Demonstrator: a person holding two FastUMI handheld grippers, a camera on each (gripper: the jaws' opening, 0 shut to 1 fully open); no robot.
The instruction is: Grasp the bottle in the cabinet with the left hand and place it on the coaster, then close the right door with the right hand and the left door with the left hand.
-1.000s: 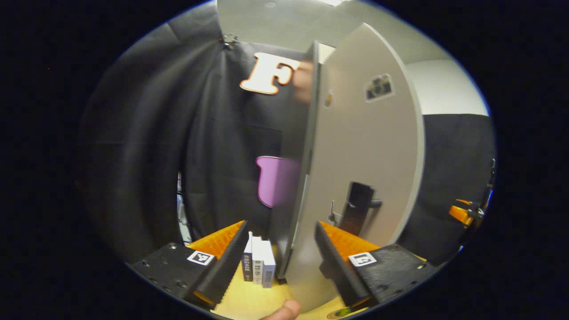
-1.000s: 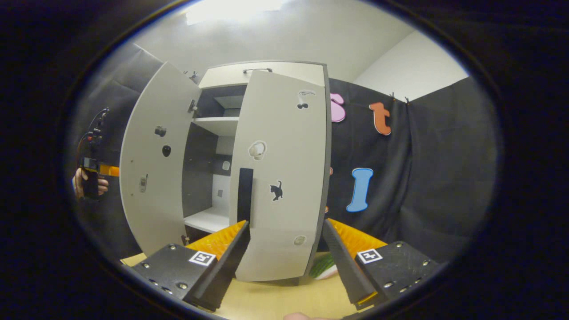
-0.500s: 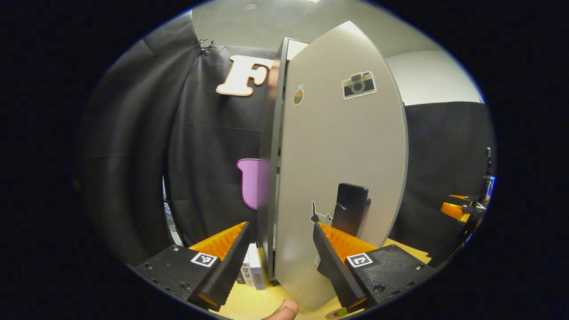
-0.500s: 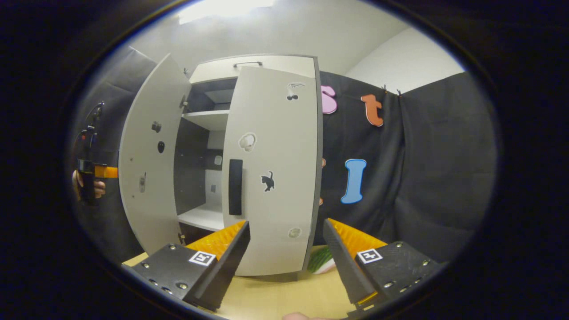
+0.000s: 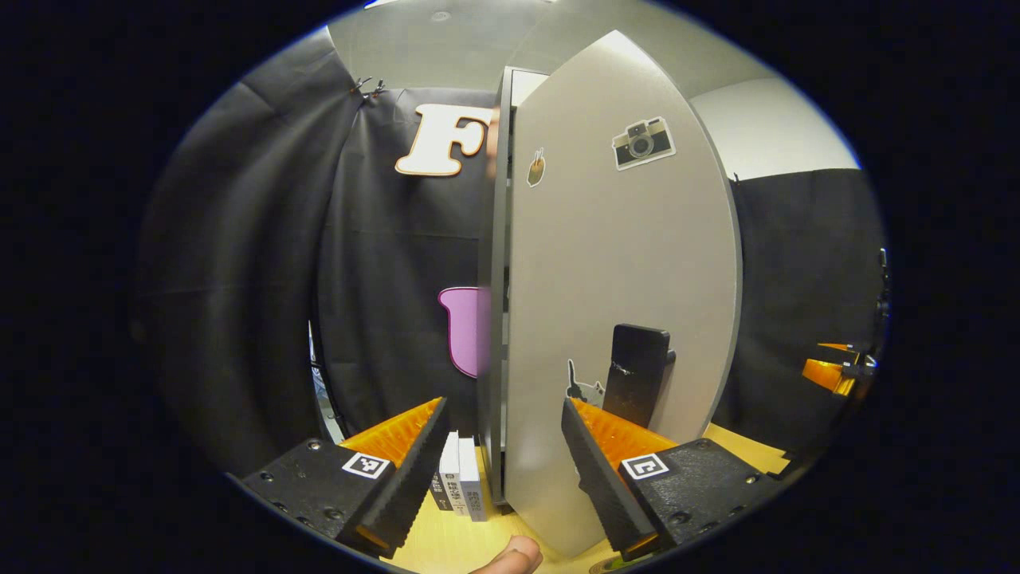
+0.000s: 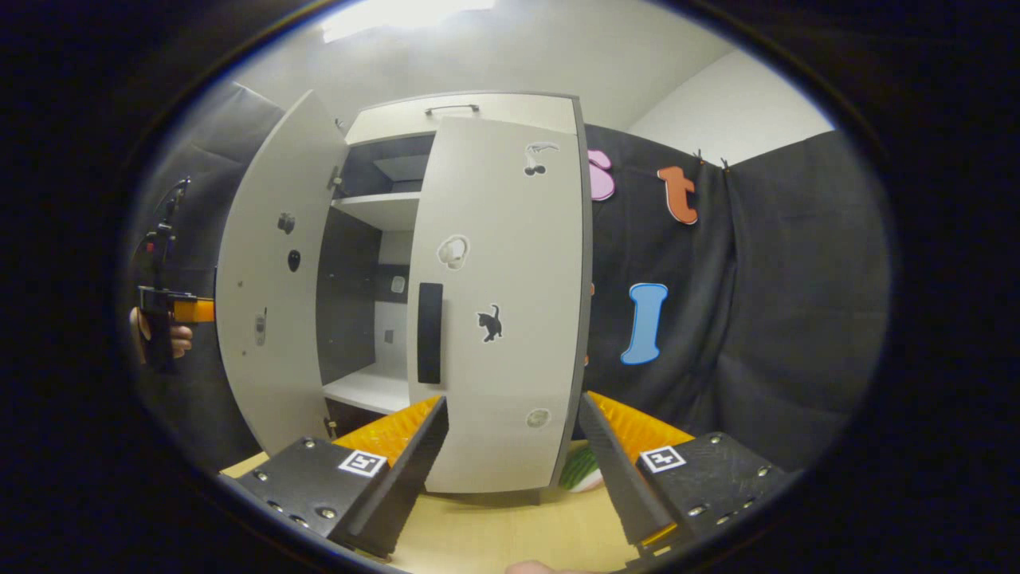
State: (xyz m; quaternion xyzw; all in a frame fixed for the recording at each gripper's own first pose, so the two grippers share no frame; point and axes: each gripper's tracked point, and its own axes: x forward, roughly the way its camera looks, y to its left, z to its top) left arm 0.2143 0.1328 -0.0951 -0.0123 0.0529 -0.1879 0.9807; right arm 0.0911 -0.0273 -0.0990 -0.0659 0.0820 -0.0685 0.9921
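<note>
Cabinet pale grey; right door shut, left door ajar.

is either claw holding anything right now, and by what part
Nothing is held. The left claw is open, its fingers straddling the left door; the right claw is open in front of the right door.

Recording booth, black cloth wall, cabinet

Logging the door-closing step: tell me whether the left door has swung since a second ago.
No: in the right gripper view the left door leaves the same gap to the right door on the cabinet.
</note>
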